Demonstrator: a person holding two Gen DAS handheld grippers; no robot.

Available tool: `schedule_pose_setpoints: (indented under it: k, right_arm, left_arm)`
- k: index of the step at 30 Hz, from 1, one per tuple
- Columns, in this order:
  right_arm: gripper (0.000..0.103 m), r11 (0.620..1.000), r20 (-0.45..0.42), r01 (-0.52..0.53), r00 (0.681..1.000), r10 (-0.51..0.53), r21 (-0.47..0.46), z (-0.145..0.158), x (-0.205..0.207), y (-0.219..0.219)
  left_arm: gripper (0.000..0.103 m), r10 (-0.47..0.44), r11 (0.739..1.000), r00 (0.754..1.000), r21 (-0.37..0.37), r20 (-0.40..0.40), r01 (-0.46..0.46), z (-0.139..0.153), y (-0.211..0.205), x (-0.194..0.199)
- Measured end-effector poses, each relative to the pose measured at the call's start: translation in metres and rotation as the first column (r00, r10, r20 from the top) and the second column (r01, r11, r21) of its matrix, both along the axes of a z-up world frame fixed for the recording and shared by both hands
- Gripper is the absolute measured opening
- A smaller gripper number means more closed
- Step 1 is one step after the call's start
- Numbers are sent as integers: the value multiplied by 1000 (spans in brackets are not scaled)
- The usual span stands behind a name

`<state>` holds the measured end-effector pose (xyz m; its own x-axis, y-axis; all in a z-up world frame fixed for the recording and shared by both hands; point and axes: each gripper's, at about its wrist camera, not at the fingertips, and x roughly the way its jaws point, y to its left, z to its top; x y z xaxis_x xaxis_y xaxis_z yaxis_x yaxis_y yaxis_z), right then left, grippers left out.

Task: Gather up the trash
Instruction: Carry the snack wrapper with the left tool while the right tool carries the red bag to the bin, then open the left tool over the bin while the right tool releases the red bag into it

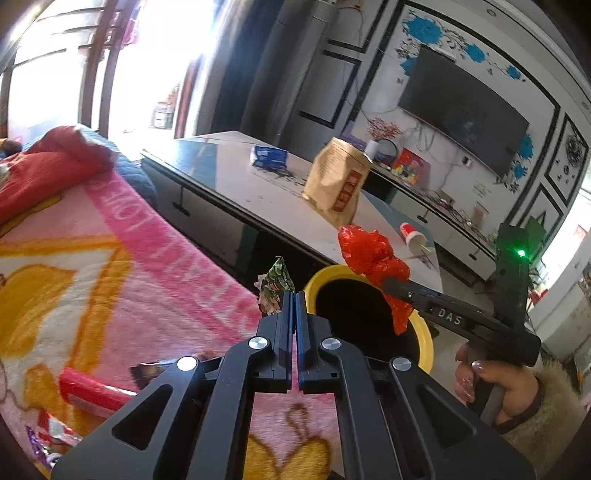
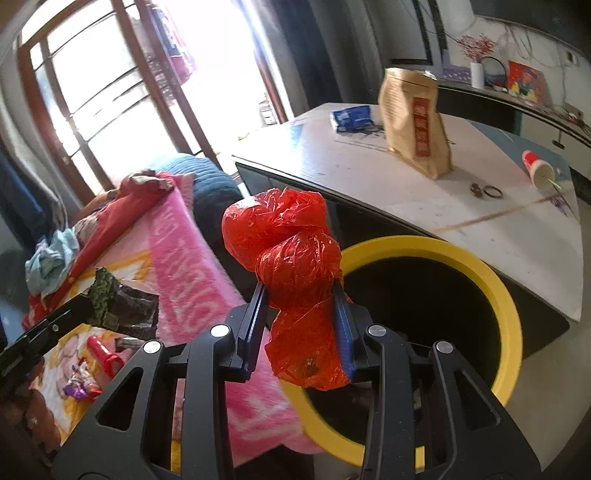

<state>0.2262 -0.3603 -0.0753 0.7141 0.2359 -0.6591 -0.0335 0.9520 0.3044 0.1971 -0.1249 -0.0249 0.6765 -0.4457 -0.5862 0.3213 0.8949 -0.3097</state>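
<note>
Pretty lived-in living room. Big window [image 2: 110, 92] with a brown wooden frame sits upper left, totally blown out with daylight. A dark TV [image 1: 465, 110] hangs upper right on a white wall with blue flower decals [image 1: 424, 29] and black trim. Low white counter [image 1: 258, 177] runs through the middle, and a pink blanket [image 1: 129, 258] covers the lower left.

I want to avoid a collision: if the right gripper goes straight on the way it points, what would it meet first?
Probably the yellow-rimmed bin: the right gripper, shut on the red plastic bag, points over its near rim toward the dark opening. Depth is unclear, so the table edge behind could come next.
</note>
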Motion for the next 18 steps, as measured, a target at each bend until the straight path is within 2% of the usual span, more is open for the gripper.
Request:
schedule_pose_setpoints:
  k: [18]
  right_arm:
    - [27, 990, -57, 136, 989, -134, 31, -20, -10, -58]
  left_arm:
    - [2, -134, 990, 991, 39, -8, 134, -15, -67, -4]
